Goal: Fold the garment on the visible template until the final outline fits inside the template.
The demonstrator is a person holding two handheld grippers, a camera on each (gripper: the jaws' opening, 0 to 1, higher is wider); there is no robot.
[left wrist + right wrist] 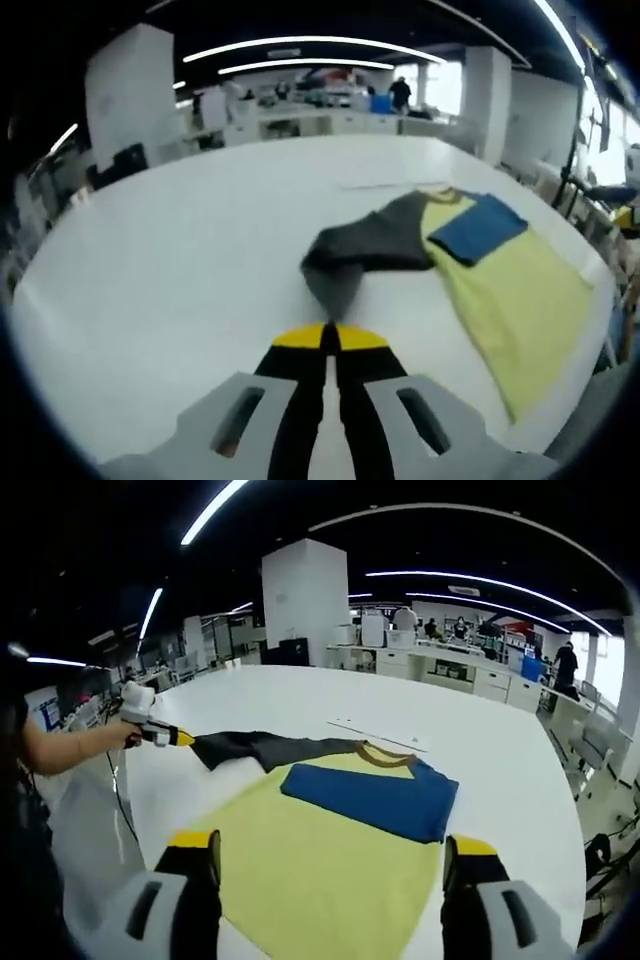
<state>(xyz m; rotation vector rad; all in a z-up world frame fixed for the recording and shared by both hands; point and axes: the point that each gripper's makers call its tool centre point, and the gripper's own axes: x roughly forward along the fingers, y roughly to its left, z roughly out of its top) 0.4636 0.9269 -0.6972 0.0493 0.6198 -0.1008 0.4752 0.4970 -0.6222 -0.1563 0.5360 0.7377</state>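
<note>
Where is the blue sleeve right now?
The blue sleeve lies folded across the yellow shirt just below its collar, ahead of the right gripper; the grey sleeve stretches out opposite.

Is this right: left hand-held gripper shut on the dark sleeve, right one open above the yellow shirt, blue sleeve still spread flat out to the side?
Not the blue sleeve: the right gripper view shows it folded across the yellow shirt. The rest holds: the left hand-held gripper is shut on the dark sleeve, and the right hand-held gripper is open.

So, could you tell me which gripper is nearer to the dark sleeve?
Left. The left gripper is shut on the dark sleeve's end, pulling it out sideways. The right gripper hangs open over the yellow body, apart from the sleeve.
</note>
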